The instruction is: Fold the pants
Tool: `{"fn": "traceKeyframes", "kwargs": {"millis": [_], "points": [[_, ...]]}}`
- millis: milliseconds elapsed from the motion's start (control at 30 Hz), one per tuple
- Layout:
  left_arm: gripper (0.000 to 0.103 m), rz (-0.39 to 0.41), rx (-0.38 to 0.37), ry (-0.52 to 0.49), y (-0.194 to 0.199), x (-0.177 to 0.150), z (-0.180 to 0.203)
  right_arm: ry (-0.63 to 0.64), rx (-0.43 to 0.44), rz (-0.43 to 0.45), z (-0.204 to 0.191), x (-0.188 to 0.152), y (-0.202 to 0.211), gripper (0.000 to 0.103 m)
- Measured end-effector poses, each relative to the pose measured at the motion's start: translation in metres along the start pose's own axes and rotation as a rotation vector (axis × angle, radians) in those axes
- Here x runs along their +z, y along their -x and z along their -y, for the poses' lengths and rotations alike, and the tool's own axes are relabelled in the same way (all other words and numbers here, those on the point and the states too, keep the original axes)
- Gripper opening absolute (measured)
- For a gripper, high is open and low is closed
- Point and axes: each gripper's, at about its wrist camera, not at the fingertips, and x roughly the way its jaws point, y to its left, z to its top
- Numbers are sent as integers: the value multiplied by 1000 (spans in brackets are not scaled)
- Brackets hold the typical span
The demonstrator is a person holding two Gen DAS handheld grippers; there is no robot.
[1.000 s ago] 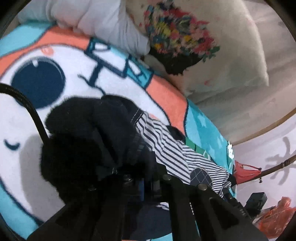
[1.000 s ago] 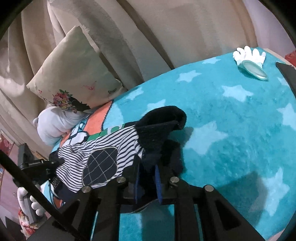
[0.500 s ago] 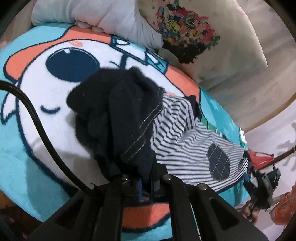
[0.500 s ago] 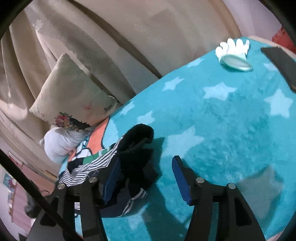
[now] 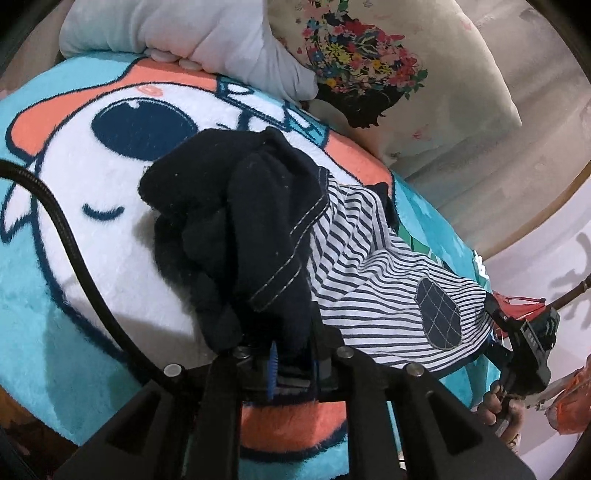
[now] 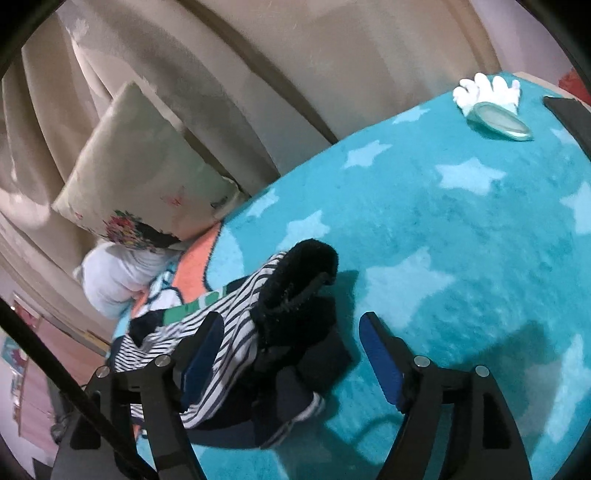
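Observation:
The pants (image 5: 369, 273) are navy fleece with a striped white-and-navy lining and a navy quilted knee patch (image 5: 439, 314). They lie bunched on a teal cartoon blanket (image 5: 74, 184). My left gripper (image 5: 291, 365) is shut on a thick navy fold of the pants (image 5: 258, 229). In the right wrist view the pants (image 6: 236, 332) lie between the wide-open jaws of my right gripper (image 6: 291, 354), which holds nothing. A navy cuff (image 6: 306, 273) stands up just ahead of it.
A floral pillow (image 5: 391, 74) and a white pillow (image 5: 184, 33) lie at the bed's far edge against a beige curtain (image 6: 295, 55). A white glove (image 6: 487, 90) and a teal oval dish (image 6: 498, 123) lie on the starred blanket (image 6: 461, 240) at far right.
My right gripper has opened and let go of the pants, then drawn back slightly. My left gripper has pulled its navy fold back toward me, stretching the striped side out.

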Motion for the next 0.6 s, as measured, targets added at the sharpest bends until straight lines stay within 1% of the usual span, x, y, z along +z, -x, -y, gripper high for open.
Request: {"fn": "traceKeyframes", "kwargs": {"millis": [33, 100, 167, 300, 333, 367, 400, 433, 467, 500, 567, 600], "points": [[12, 3, -2, -3, 0, 0, 0, 5, 0, -9, -2, 0, -3, 79], [12, 8, -9, -4, 0, -1, -1, 2, 36, -42, -8, -1, -11, 80], [12, 10, -11, -4, 0, -1, -1, 0, 69, -56, -13, -4, -14, 81], [13, 16, -1, -10, 0, -2, 0, -27, 100, -61, -14, -5, -18, 81], [13, 17, 4, -11, 1, -2, 0, -40, 104, -63, -12, -4, -20, 66], [13, 18, 8, -10, 1, -2, 0, -52, 98, -72, -10, -2, -22, 32], [14, 21, 14, -9, 1, -2, 0, -56, 97, -94, -7, 1, -27, 28], [15, 24, 19, -10, 1, -2, 1, -66, 108, -105, -4, 3, -30, 27], [19, 28, 25, -16, 1, -3, 3, -80, 116, -96, 1, 6, -30, 25], [26, 32, 33, -26, 0, -3, 6, -68, 110, -82, 2, 10, -28, 25], [32, 44, 57, -55, -2, -4, 16, -44, 101, -41, 1, 18, -20, 24], [32, 49, 69, -68, -5, -5, 21, -36, 97, -23, 2, 24, -14, 24]]}}
